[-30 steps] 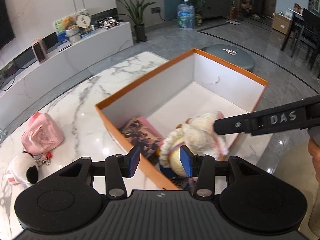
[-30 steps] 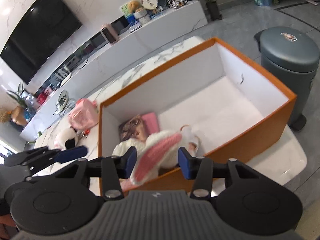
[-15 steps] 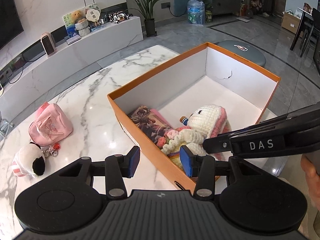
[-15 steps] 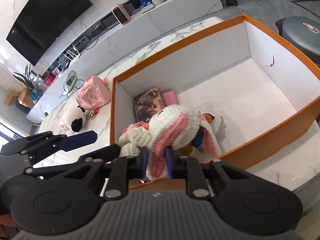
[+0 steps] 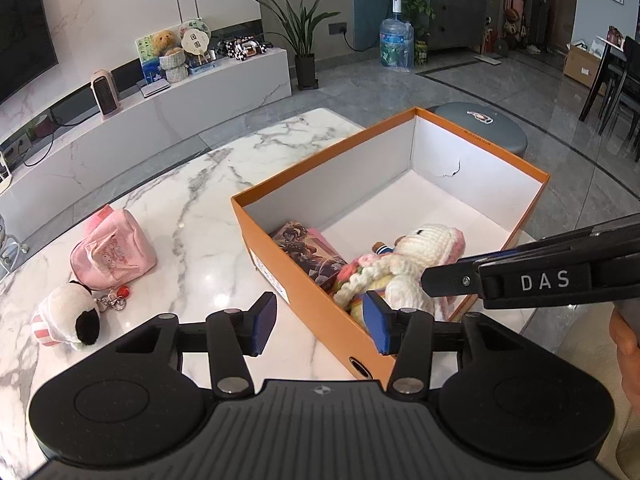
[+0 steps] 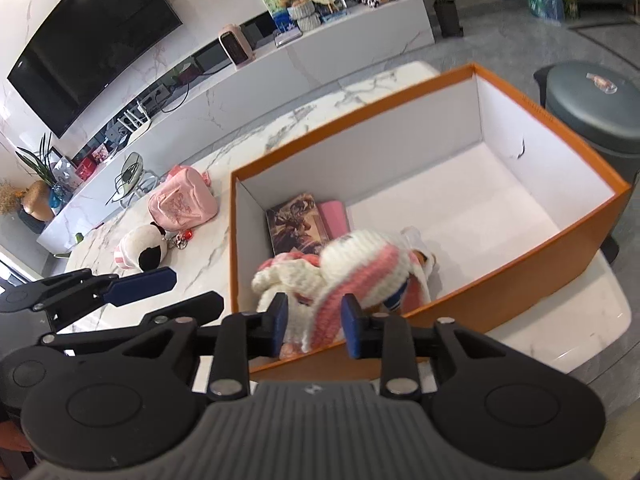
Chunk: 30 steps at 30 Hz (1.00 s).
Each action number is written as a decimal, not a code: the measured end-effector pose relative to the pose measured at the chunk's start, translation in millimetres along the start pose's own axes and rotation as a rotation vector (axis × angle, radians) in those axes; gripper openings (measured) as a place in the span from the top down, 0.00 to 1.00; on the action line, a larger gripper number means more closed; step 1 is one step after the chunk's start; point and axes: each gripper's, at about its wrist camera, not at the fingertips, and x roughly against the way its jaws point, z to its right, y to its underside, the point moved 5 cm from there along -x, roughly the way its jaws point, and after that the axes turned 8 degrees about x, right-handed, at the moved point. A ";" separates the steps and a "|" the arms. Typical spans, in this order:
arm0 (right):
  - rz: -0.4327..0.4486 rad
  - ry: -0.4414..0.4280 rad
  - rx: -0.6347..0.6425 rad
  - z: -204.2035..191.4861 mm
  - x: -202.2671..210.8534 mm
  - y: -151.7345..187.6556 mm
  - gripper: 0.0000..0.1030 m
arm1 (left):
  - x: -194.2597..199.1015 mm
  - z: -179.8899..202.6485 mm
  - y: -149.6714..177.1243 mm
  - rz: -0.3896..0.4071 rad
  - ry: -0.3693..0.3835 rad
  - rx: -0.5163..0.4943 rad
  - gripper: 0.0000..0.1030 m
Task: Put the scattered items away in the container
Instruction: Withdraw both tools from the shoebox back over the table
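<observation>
Now, from your left wrist view, your left tongs (image 5: 320, 328) stand wide and are opening, with nothing between them but bare surface (image 5: 192, 216) and the near wall of the orange box (image 5: 280, 264). The pink pouch (image 5: 112, 254) and the black-and-white plush (image 5: 66, 316) lie on the surface well apart from the box, untidied. Swing left carelessly and a blade could clip the box wall and shove it. Against the frame a second ago, this view has pulled back and the crochet bunny (image 5: 416, 256) now lies inside the box.

From your right wrist view, your right tongs (image 6: 314, 328) are narrow and opening around the bunny's (image 6: 360, 272) pink ear; whether the pads touch the yarn you cannot tell. The bunny rests in the box (image 6: 520, 272) beside the picture card (image 6: 298, 226). Lift away too soon and the yarn may snag, dragging it back out. Half a second ago these tongs pinched tighter.
</observation>
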 end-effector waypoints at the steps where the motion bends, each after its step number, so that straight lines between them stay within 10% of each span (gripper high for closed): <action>1: 0.007 0.005 0.003 -2.0 2.9 -0.3 0.64 | 2.8 -0.6 0.2 0.005 0.001 0.002 0.46; 30: 0.085 0.223 0.226 -95.7 29.0 40.8 0.21 | 74.8 -83.5 51.0 0.117 -0.063 0.193 0.39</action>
